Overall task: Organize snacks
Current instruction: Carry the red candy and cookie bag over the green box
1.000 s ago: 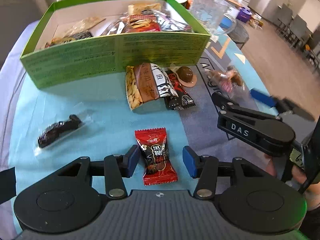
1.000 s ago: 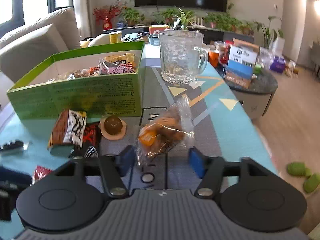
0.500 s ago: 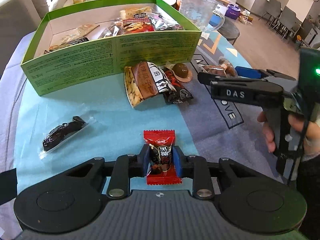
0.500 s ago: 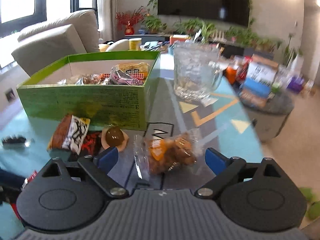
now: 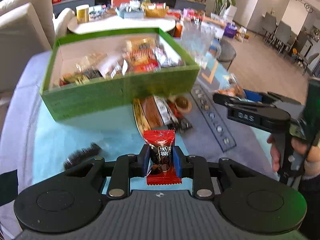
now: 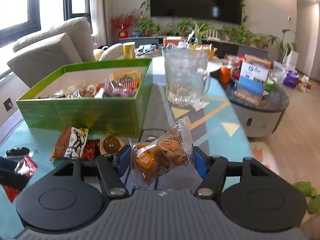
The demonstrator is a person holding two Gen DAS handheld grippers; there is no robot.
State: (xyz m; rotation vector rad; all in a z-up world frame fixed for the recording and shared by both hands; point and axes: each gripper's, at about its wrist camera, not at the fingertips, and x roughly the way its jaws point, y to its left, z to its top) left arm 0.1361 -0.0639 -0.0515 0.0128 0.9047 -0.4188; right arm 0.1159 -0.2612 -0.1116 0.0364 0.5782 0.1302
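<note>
Left wrist view: both grippers hold a snack in front of the green box (image 5: 120, 96).
The left gripper (image 5: 161, 161) has its jaws closed on the red candy packet (image 5: 160, 140); the right gripper (image 6: 161, 160) pinches the clear snack bag (image 6: 166, 152) over the worktop (image 6: 216, 120). The slippery wrappers may slide out, or catch on the near wall of the box.

Glossy red foil candy wrapper (image 5: 159, 156), crinkly clear plastic snack bag (image 6: 162, 156), matt green cardboard box (image 6: 90, 114) with white inside, textured clear glass mug (image 6: 185, 80), smooth printed cloth on desk (image 5: 60, 132), matt black plastic grippers with blue rubbery pads (image 6: 199, 161).
</note>
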